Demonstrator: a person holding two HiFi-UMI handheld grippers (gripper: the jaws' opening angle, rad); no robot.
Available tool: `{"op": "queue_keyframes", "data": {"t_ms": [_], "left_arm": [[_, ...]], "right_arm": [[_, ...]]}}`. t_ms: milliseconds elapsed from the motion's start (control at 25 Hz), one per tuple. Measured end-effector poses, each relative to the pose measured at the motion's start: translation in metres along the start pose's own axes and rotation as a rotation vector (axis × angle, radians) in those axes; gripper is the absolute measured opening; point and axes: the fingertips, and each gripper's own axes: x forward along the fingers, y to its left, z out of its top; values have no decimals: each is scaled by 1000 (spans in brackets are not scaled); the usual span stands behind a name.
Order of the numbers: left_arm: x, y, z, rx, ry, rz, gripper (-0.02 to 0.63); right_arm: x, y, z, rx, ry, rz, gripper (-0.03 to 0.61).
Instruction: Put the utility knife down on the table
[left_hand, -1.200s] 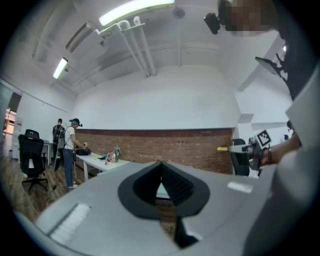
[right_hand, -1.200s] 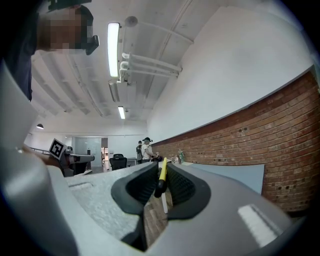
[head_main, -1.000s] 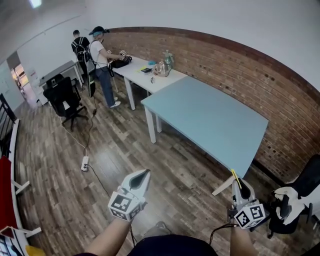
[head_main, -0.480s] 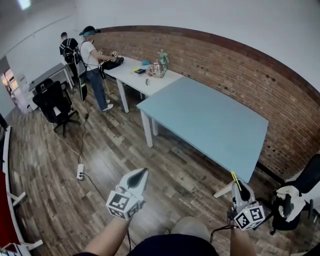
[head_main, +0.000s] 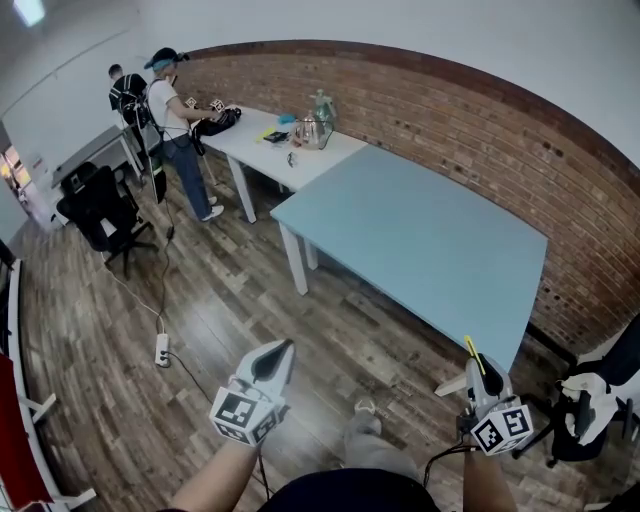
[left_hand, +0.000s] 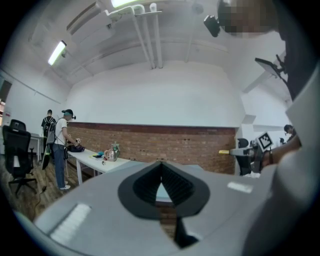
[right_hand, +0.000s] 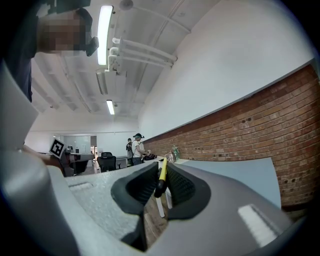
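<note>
My right gripper (head_main: 480, 373) (right_hand: 159, 181) is shut on a yellow and black utility knife (head_main: 470, 351) (right_hand: 162, 174), whose yellow end sticks out past the jaw tips. It hovers over the floor just short of the near corner of the light blue table (head_main: 430, 240) (right_hand: 240, 170). My left gripper (head_main: 277, 358) (left_hand: 160, 186) is held level over the wooden floor, left of the table; its jaws meet at the tips with nothing between them.
A white table (head_main: 285, 152) with a kettle, a bag and small items stands beyond the blue one, along the brick wall. Two people (head_main: 168, 115) stand at its far end. Black office chairs sit at the left (head_main: 95, 210) and at the lower right (head_main: 590, 420). A power strip (head_main: 161, 350) and cable lie on the floor.
Both grippers and the view have advanced toward the blue table, which now lies nearer and fills more of the head view. The knife stays clamped in the right gripper.
</note>
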Motion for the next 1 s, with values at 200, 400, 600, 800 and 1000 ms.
{"op": "queue_keyframes", "data": {"t_ms": [200,400,600,800,1000], "left_arm": [[26,22,2,-9,6,12,-12],[59,43,11,-19,9,26,-12],[91,62,20,-32,9,44,-12],[123,78,26,-30,14,72,-12],[152,85,29,-34,23,82,-12]], "right_arm": [[38,-14,7,-6,3,6,54],[84,-33,11,-4,23,15,55],[133,-46,19,-5,36,50,54],[174,-62,24,-2,40,83,55],[201,-83,24,8,44,97,54]]}}
